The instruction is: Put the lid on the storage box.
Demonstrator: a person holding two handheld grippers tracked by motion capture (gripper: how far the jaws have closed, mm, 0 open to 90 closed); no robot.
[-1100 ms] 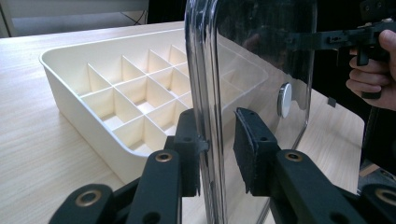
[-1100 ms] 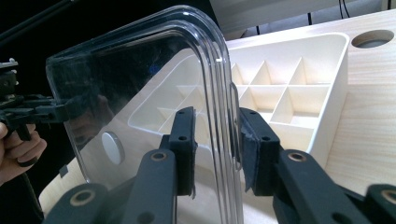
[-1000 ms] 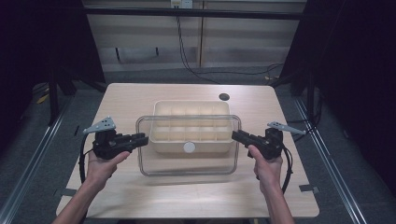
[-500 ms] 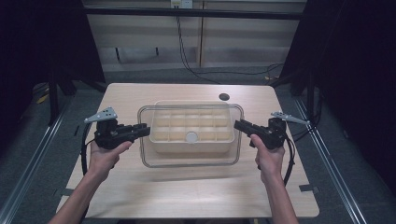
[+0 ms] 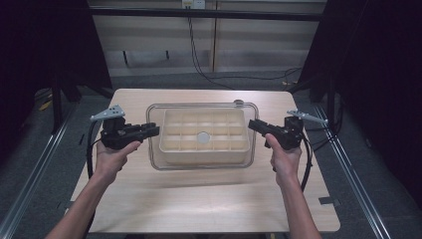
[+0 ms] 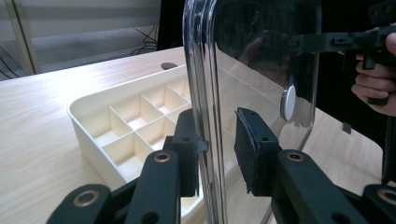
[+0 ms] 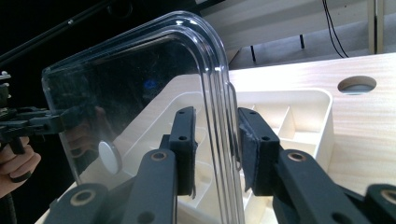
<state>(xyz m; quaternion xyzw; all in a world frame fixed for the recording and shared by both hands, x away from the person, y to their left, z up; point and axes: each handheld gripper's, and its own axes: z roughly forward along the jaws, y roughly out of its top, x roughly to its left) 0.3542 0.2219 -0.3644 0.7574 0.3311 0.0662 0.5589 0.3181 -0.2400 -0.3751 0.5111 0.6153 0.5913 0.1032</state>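
Two grippers hold a clear plastic lid (image 5: 201,164) by its short ends in the high view, its long axis running left to right above a cream divided tray (image 5: 203,133) on the pale wooden table (image 5: 199,204). The left gripper (image 5: 153,131) and right gripper (image 5: 253,124) point inward, forearms reaching up from the bottom edge.

From the left gripper view, the lid (image 6: 261,70) stands edge-on, glossy with rounded corners and a white round knob (image 6: 289,103); the padded jaws pinch its rim.

From the right gripper view, the lid's (image 7: 140,93) thick curved rim sits pinched between the black pads, the gridded tray (image 7: 299,116) beyond.
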